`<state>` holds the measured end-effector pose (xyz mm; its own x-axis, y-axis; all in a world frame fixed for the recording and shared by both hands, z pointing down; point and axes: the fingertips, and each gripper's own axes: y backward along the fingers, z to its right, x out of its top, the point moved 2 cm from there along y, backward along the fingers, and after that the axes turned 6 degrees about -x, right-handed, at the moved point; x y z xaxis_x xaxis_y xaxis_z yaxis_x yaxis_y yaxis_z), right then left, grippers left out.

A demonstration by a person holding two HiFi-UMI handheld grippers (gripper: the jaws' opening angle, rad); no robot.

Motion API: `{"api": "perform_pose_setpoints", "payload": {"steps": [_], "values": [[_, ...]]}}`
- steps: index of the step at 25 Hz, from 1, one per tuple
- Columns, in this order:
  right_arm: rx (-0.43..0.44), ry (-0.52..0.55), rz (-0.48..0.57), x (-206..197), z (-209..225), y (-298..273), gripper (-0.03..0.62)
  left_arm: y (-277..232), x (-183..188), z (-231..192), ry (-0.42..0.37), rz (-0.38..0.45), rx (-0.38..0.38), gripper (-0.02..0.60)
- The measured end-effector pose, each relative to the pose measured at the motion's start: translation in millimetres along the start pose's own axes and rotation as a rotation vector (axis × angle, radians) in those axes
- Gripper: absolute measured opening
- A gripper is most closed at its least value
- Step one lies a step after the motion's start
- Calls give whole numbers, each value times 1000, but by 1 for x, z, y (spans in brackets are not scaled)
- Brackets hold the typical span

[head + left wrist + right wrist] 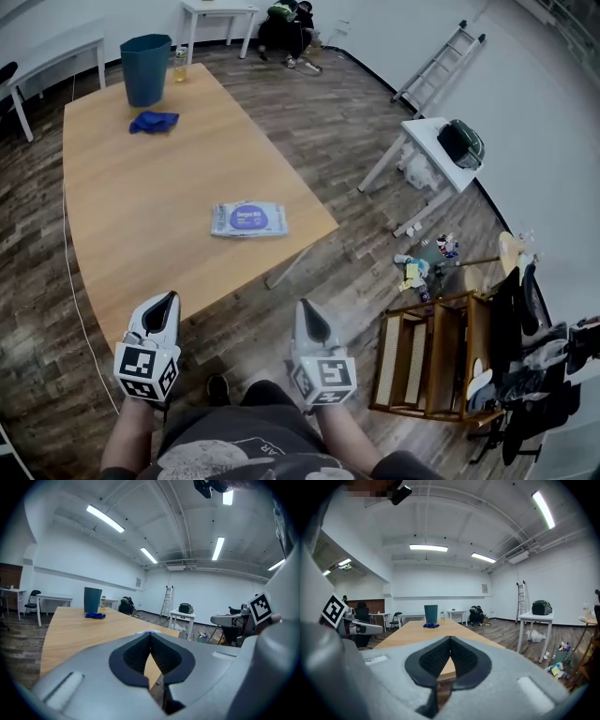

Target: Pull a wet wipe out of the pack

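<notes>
A flat purple-and-white wet wipe pack [249, 219] lies near the right edge of the long wooden table [122, 206]; its top just peeks over the jaws in the left gripper view [149, 632]. My left gripper [170, 298] is shut and empty, hovering at the table's near end. My right gripper [307, 307] is also shut and empty, held off the table's near right corner, short of the pack. In the right gripper view its jaws [450, 640] meet tip to tip, pointing along the table.
A teal bin [145, 68], a blue cloth [153, 121] and a bottle [180, 64] stand at the table's far end. To the right are a small white table [434, 150] with a dark bag [461, 142], a ladder [438, 62], floor clutter [422, 267] and a wooden rack [436, 356].
</notes>
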<state>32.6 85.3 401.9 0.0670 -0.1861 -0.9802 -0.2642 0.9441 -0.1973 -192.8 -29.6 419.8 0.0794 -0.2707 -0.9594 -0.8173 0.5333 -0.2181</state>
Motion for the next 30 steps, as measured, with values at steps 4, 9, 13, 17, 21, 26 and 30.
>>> {"api": "perform_pose_setpoints", "payload": {"steps": [4,9,13,17,21,26,30], "values": [[-5,37,-10,0,5,-8,-8,-16,0,1,4,-6,-19,18],[-3,50,-8,-3,19,-35,-8,-43,0,5,-7,-17,-39,18],[40,42,-11,-3,26,-74,-8,-68,1,1,-17,-33,-29,18],[93,55,-7,4,32,-123,-8,-98,1,-10,-33,-70,1,18],[143,57,-18,9,39,-168,-8,-132,-1,-20,-39,-96,31,18],[198,81,-42,9,51,-213,-8,-174,-4,-20,-40,-120,52,18],[293,87,-80,2,47,-239,-8,-205,-17,-19,-50,-190,47,18]]}}
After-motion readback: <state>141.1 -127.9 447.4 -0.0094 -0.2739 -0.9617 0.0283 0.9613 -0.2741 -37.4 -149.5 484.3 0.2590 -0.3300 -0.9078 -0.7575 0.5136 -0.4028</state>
